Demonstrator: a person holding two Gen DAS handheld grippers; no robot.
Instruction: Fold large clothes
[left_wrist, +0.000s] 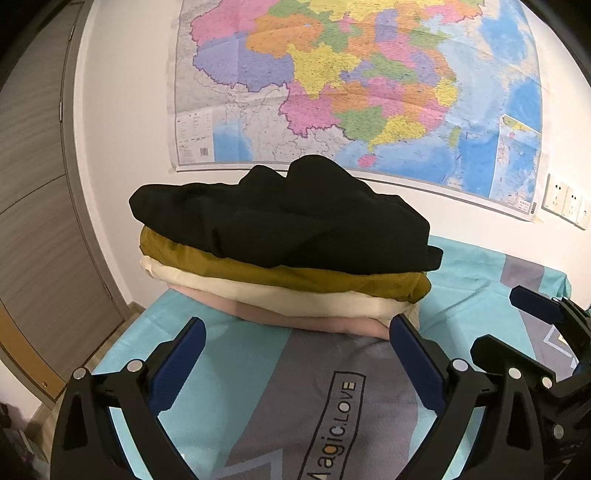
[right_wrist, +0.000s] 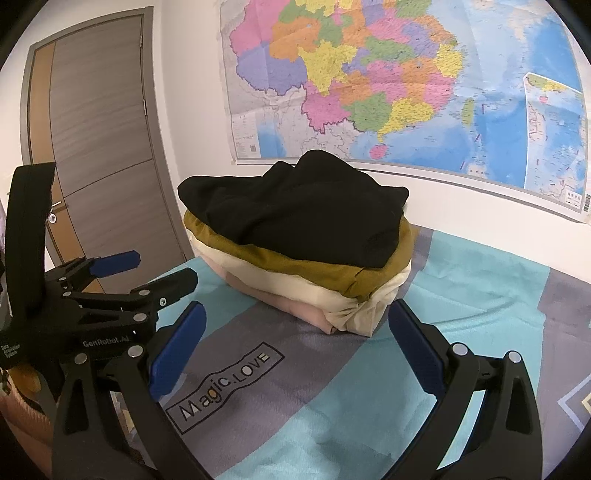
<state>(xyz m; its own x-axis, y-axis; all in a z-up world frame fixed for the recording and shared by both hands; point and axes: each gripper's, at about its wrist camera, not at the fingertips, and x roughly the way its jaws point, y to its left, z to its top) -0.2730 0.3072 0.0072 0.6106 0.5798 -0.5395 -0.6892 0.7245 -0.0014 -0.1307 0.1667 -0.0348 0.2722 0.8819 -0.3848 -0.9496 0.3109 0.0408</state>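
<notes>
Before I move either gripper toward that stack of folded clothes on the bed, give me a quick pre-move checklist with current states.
1. Left gripper open, holding nothing: ok.
2. Right gripper open, holding nothing: ok.
3. Black folded garment on top of the pile: ok, though lumpy.
4. Mustard garment, cream garment and pale pink garment stacked beneath: ok.
5. Pile rests on the teal and grey bedsheet: ok.
6. Unfolded clothes left: cannot tell.

Both wrist views low over bed (left_wrist: 229, 354), facing wall map (left_wrist: 354, 81), sharing clothes stack (right_wrist: 295, 236)
</notes>
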